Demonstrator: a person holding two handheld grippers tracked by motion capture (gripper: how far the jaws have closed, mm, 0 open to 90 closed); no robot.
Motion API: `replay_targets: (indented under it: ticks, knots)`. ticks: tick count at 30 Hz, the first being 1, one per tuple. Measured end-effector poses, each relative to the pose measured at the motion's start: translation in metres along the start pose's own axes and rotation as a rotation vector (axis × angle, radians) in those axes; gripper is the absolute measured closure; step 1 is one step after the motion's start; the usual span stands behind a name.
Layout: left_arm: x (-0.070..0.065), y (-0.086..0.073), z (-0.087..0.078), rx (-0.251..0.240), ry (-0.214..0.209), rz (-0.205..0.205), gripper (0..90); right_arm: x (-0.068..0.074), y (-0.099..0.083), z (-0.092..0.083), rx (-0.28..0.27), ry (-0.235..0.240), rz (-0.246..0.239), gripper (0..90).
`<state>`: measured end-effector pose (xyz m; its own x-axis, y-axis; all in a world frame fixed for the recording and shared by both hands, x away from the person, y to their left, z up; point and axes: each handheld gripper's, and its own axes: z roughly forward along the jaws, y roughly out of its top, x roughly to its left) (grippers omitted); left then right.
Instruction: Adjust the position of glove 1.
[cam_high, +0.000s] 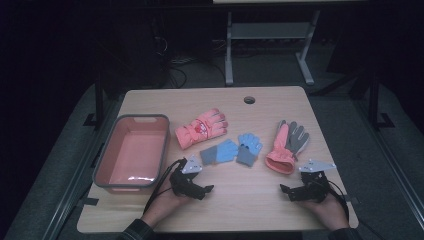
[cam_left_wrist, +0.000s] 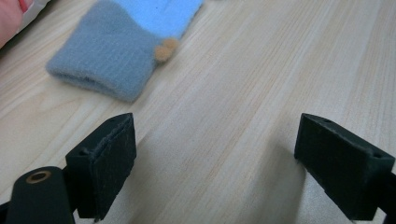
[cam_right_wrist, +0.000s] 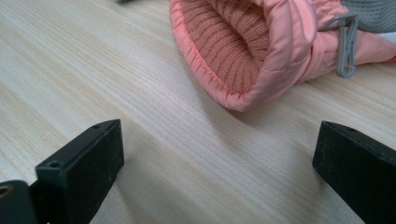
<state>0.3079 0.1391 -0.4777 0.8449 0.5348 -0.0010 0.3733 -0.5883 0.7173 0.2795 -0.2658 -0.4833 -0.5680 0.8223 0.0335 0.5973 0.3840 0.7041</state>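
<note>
Wooden table (cam_high: 250, 200) bears two pink gloves (cam_high: 201, 128), two blue ones (cam_high: 220, 151).

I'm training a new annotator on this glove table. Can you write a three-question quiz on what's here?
1. True or false: the pink plastic bin at the table's left already holds a glove.
2. How many gloves lie on the wooden table?
3. Which lies just ahead of the open right gripper? A) the blue knitted glove with grey cuff B) the open ribbed cuff of the pink and grey ski glove C) the bin

Key: 1 false, the bin is empty. 2 four: two pink, two blue. 3 B.
</note>
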Motion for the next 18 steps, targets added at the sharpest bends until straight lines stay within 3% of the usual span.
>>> replay_targets:
  ticks: [13,18]
  knots:
    - [0.0022,0.0001,-0.0006,0.002,-0.015,0.014,13.1,0.0002,-0.0003,-0.0004,0.002,-0.012,0.009,1.7]
    - [0.0034,0.0052,-0.0054,0.026,-0.009,0.015,16.0,0.0012,-0.0013,-0.0014,0.002,-0.016,0.013,1.7]
